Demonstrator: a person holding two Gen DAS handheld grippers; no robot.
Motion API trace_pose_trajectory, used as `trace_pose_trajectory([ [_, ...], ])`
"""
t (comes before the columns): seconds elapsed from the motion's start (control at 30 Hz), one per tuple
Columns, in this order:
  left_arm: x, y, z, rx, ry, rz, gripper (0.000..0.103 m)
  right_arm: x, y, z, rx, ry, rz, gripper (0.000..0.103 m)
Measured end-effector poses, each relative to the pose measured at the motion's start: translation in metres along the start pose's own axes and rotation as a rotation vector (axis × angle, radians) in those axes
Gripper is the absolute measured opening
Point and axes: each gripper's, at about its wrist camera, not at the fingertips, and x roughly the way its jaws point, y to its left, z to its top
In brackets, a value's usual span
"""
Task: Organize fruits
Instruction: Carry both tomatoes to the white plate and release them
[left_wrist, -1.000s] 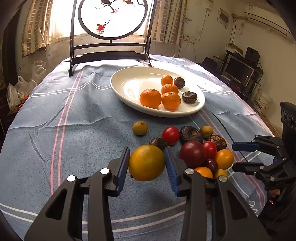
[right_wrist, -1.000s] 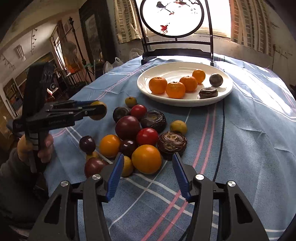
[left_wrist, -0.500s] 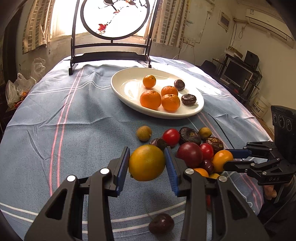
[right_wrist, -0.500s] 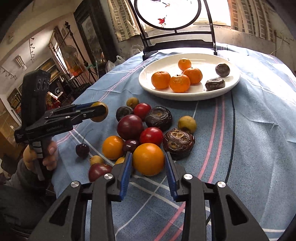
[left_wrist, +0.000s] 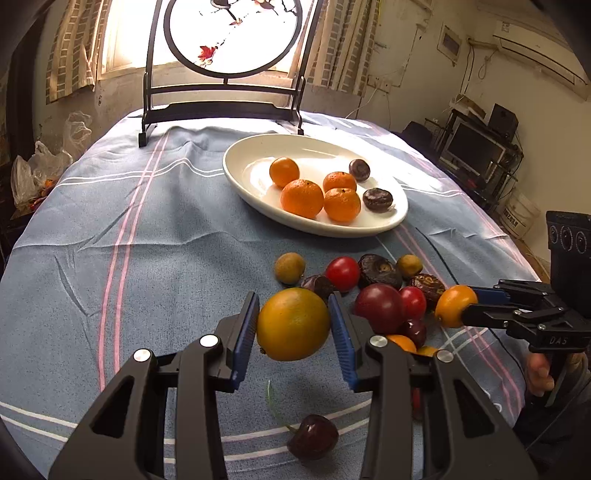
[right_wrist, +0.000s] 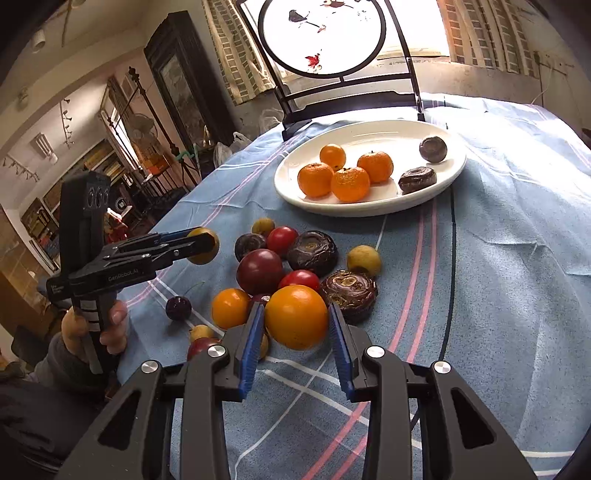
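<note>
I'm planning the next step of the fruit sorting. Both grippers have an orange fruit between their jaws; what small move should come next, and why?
Probably lift the right gripper straight up. Its jaws grip the orange fruit low in the crowded pile, while the white plate beyond has free space.

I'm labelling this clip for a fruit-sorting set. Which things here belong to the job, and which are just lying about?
Part of the job:
- left claw shut on a yellow-orange fruit
- right claw shut on an orange fruit
- white plate with mandarins
- loose fruit pile

Lying about:
- round screen stand
- plastic bags
- monitor
</note>
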Motion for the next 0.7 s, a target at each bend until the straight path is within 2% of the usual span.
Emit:
trace_pose_trajectory([
  [0.17,-0.004,0.000,0.012,-0.022,0.013,-0.032,0.038,-0.015,-0.011,0.015,0.068,-0.025,0.004,0.035],
  [0.3,-0.010,-0.013,0.043,0.024,-0.022,-0.035,0.038,-0.038,-0.010,0.053,0.034,-0.098,-0.036,0.035],
  [0.4,0.000,-0.018,0.075,0.030,-0.019,-0.051,0.038,-0.036,-0.019,0.088,0.046,-0.119,-0.054,0.036],
  [0.53,0.043,-0.015,0.117,-0.002,0.019,-0.063,0.038,-0.002,-0.045,0.125,0.099,-0.095,-0.103,0.036],
  [0.7,0.109,-0.003,0.147,-0.072,0.110,-0.052,0.038,0.048,-0.072,0.140,0.145,-0.066,-0.175,0.036],
])
